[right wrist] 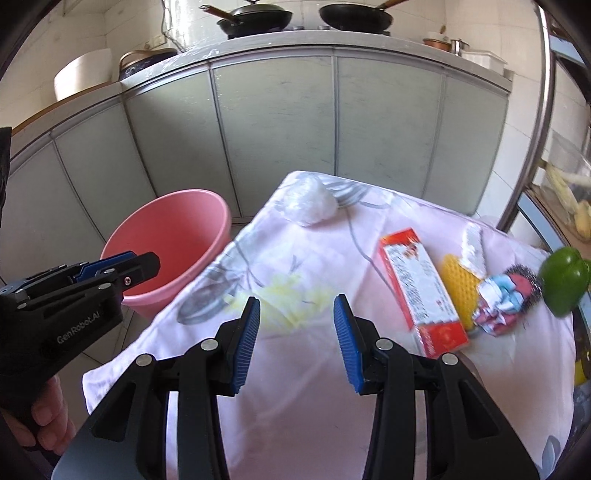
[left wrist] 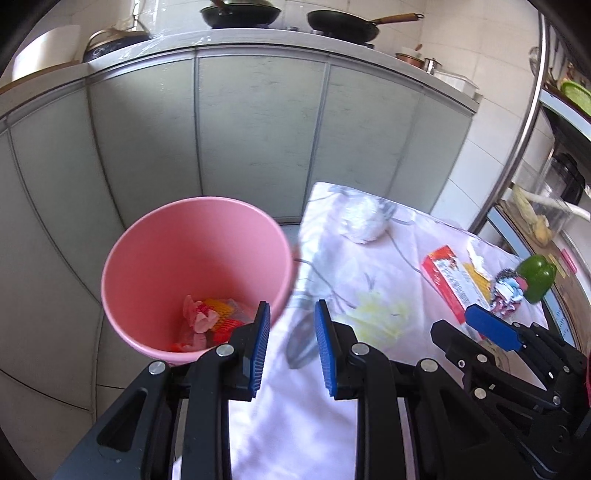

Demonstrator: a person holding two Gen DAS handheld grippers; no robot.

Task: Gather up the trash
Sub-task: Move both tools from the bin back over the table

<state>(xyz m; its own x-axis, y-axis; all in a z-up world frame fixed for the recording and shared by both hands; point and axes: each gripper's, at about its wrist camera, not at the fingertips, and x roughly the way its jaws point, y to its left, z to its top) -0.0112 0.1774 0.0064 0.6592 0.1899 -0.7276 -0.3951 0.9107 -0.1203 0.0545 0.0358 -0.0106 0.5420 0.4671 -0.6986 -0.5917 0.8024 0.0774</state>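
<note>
A pink bucket [left wrist: 155, 258] stands on the floor left of the table, with red, yellow and pink scraps [left wrist: 210, 319] in its bottom; it also shows in the right wrist view [right wrist: 177, 236]. My left gripper [left wrist: 291, 325] is open and empty at the table's left edge beside the bucket rim. My right gripper [right wrist: 297, 317] is open and empty above the cloth. On the cloth lie a white plastic wad [right wrist: 310, 203], a red and white box [right wrist: 421, 288], a yellow foam net [right wrist: 456, 284], a torn white piece [right wrist: 472, 251] and a crumpled wrapper [right wrist: 498, 299].
A green pepper [right wrist: 565, 280] sits at the table's right edge. The table has a pale pink cloth [right wrist: 295, 406]. Grey kitchen cabinets [right wrist: 280, 122] with pans [right wrist: 354, 16] on top stand behind. A metal rack [right wrist: 543, 110] stands at the right.
</note>
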